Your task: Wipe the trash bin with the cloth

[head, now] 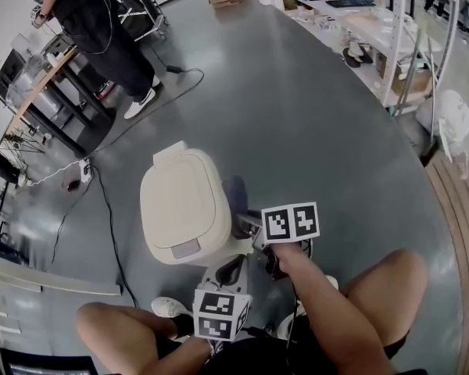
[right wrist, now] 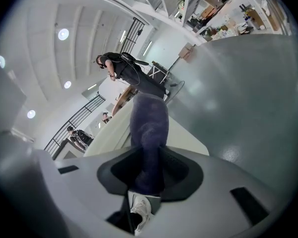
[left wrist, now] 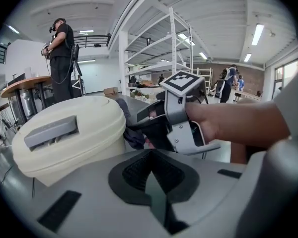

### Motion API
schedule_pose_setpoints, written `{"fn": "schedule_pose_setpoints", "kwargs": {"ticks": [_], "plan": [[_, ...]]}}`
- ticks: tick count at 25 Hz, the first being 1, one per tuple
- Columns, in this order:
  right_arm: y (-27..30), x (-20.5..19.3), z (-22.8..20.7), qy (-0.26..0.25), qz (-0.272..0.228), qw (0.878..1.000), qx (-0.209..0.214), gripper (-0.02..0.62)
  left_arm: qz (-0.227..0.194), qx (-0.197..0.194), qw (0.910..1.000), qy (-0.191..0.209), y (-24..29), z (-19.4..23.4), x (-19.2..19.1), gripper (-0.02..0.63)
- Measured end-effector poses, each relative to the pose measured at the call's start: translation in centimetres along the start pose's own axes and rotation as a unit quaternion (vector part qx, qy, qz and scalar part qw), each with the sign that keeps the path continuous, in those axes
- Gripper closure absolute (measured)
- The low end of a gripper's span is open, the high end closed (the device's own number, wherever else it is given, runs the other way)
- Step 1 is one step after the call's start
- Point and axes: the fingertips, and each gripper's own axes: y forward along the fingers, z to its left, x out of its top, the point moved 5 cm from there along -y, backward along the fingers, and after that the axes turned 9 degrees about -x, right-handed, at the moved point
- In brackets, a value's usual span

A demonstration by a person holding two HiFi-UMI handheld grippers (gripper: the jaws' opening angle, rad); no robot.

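Note:
A cream trash bin (head: 184,205) with a closed lid stands on the grey floor just in front of me. My right gripper (head: 248,225) is shut on a dark purple cloth (head: 236,194) and holds it against the bin's right side. In the right gripper view the cloth (right wrist: 149,128) runs up from between the jaws over the bin's cream wall (right wrist: 186,138). My left gripper (head: 231,269) sits low at the bin's near side, jaws shut with nothing between them. The left gripper view shows the bin's lid (left wrist: 64,133), the cloth (left wrist: 134,139) and the right gripper (left wrist: 161,125) beside it.
A person (head: 102,30) stands at the back left beside a desk (head: 31,92). A cable (head: 105,209) and a power strip (head: 72,182) lie on the floor left of the bin. Shelving (head: 391,30) lines the right side. My shoe (head: 168,307) is near the bin.

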Motion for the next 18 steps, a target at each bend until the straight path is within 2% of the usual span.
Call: {"fn": "schedule_pose_setpoints", "kwargs": {"ticks": [6,18], "plan": [[1.1,-0.4,-1.0,-0.01,0.007,1.0,-0.025,0.492,0.017,-0.017,0.9996,-0.012,1.0,-0.1,-0.6,0.607],[4.3,-2.6,-5.0,-0.008,0.046,0.996,-0.076,0.492,0.059,-0.011,0.9976,-0.034,3.7,1.3,-3.8,0.609]]}}
